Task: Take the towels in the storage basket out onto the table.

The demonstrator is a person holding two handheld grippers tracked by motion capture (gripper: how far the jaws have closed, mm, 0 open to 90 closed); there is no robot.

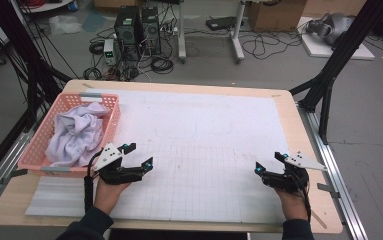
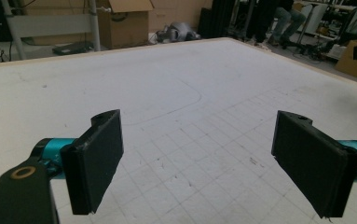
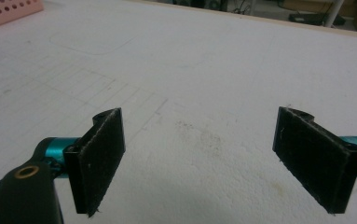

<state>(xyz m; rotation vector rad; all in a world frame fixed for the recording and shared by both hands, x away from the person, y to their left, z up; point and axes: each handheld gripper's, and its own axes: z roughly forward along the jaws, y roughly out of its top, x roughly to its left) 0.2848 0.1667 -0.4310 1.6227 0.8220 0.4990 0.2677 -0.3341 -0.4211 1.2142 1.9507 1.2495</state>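
A pink basket (image 1: 38, 145) at the table's left edge holds a crumpled white cloth (image 1: 76, 132). My left gripper (image 1: 138, 155) hovers just right of the basket's near corner, jaws wide apart with nothing between them. In the left gripper view its two black pads (image 2: 94, 161) frame bare gridded mat (image 2: 190, 140). My right gripper (image 1: 270, 163) rests low near the front right of the mat, also open and empty. The right gripper view has its pads (image 3: 99, 158) over stained white mat (image 3: 199, 135), with a corner of the pink basket (image 3: 8, 9) far off at top left.
A white gridded mat (image 1: 204, 145) covers most of the wooden table (image 1: 304, 130). Beyond the far edge stand computer towers (image 1: 136, 30), cables and cardboard boxes (image 1: 274, 15) on the floor. Black frame legs (image 1: 329, 80) rise at the right.
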